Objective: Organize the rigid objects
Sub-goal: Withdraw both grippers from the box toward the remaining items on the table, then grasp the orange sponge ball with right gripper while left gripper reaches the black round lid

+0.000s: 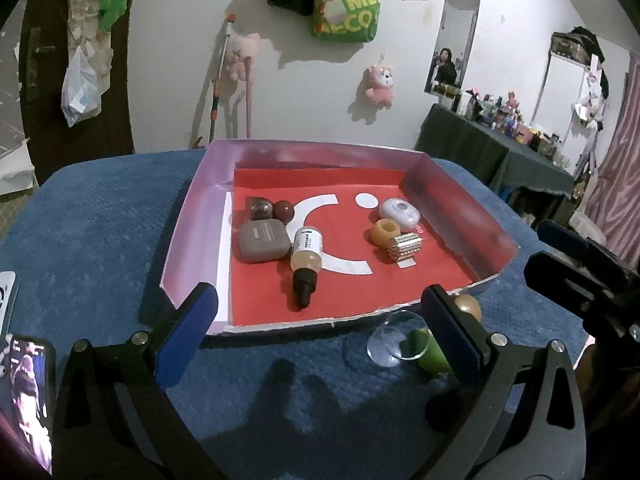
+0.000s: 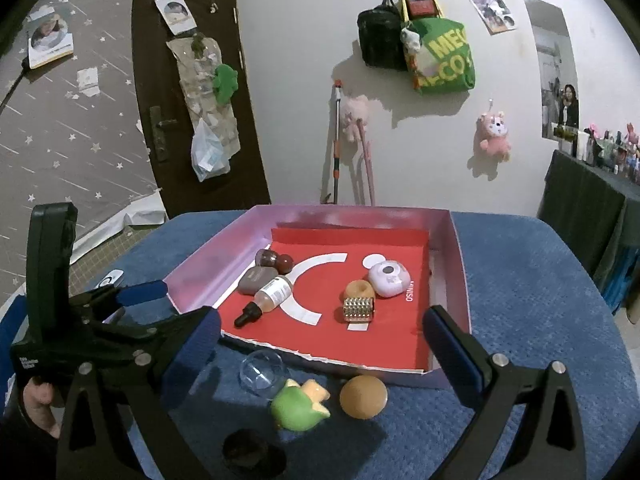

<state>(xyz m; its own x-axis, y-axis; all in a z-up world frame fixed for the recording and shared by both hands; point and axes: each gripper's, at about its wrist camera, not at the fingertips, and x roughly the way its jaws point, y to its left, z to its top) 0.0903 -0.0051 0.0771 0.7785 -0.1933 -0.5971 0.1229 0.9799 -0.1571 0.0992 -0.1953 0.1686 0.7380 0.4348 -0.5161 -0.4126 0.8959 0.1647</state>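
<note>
A shallow pink-walled box (image 1: pixel 192 216) with a red floor sits on the blue cloth. Inside lie a dropper bottle (image 1: pixel 306 256), a grey case (image 1: pixel 264 240), two dark red stones (image 1: pixel 272 209), a white round case (image 1: pixel 400 212), an orange ring (image 1: pixel 385 232) and a gold magnet cube (image 1: pixel 404 248). In front of the box lie a clear glass dish (image 2: pixel 262 372), a green figure (image 2: pixel 300 404) and an orange ball (image 2: pixel 363 396). My left gripper (image 1: pixel 320 340) is open before the box's near edge. My right gripper (image 2: pixel 322 352) is open above those loose pieces.
A phone (image 1: pixel 28 400) lies at the cloth's near left, with a small white object (image 2: pixel 110 278) beyond it. A dark round thing (image 2: pixel 244 448) sits close under the right gripper. A cluttered dark table (image 1: pixel 500 148) stands far right. A door (image 2: pixel 192 92) and hanging bags (image 2: pixel 440 56) are behind.
</note>
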